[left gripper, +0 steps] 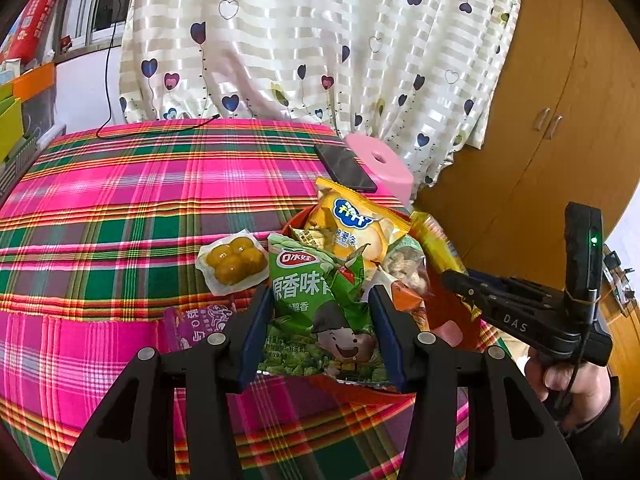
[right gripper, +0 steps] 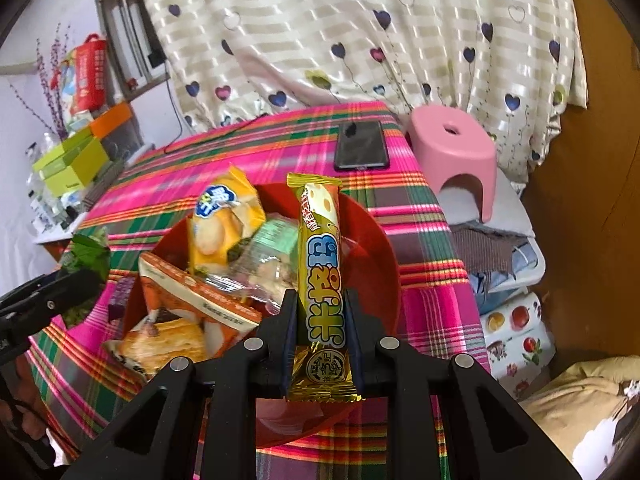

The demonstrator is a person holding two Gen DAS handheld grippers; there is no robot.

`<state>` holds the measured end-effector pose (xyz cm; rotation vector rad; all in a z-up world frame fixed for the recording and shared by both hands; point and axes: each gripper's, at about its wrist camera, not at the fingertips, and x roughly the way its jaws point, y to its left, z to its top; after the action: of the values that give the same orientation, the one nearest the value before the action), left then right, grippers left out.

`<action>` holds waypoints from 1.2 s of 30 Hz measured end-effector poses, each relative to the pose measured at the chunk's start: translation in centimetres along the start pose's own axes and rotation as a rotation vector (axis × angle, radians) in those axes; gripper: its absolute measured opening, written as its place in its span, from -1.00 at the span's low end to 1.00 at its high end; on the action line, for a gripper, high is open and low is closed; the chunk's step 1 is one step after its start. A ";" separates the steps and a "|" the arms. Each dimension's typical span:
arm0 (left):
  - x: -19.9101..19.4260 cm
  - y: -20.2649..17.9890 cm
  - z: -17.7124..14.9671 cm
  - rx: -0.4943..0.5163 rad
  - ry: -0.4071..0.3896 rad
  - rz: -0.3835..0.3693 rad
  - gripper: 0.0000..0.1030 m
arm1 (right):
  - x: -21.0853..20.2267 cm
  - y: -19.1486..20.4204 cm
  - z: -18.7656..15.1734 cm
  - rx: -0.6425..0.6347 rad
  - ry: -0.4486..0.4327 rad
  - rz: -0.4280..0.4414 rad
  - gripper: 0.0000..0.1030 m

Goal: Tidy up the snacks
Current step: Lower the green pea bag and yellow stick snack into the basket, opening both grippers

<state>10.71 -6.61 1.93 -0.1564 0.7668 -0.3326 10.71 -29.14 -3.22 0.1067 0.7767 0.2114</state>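
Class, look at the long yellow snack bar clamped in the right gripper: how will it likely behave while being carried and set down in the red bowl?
The yellow snack bar stands straight beyond the right gripper, so it is probably fairly stiff. Its glossy foil wrapper may slip. It looks light, and set on the packets heaped in the red bowl it will probably lie unevenly.

green bag (left gripper: 316, 312) upright | yellow bar (right gripper: 322, 276) above red bowl (right gripper: 376, 248)

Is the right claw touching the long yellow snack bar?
Touching. The right wrist view shows the right claw shut on the yellow snack bar, both pads pressed against its wrapper, above the red bowl.
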 end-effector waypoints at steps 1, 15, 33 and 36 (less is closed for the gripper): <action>0.1 0.1 0.0 0.000 0.001 0.001 -0.02 | 0.1 -0.2 0.0 0.007 0.002 -0.007 -0.58; 0.8 1.1 0.8 -0.010 0.003 0.021 -0.02 | -1.1 -0.5 0.1 -0.001 -0.041 -0.006 -0.55; 2.8 0.7 1.0 0.002 0.054 0.002 -0.01 | 1.7 -0.4 0.9 -0.030 0.017 0.055 -0.60; 3.5 0.6 1.1 0.005 0.066 -0.005 -0.01 | 2.0 -0.5 0.8 -0.040 0.035 0.062 -0.54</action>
<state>13.97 -7.26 0.28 -0.1431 0.8308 -0.3454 12.74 -29.16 -4.04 0.0891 0.8039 0.2880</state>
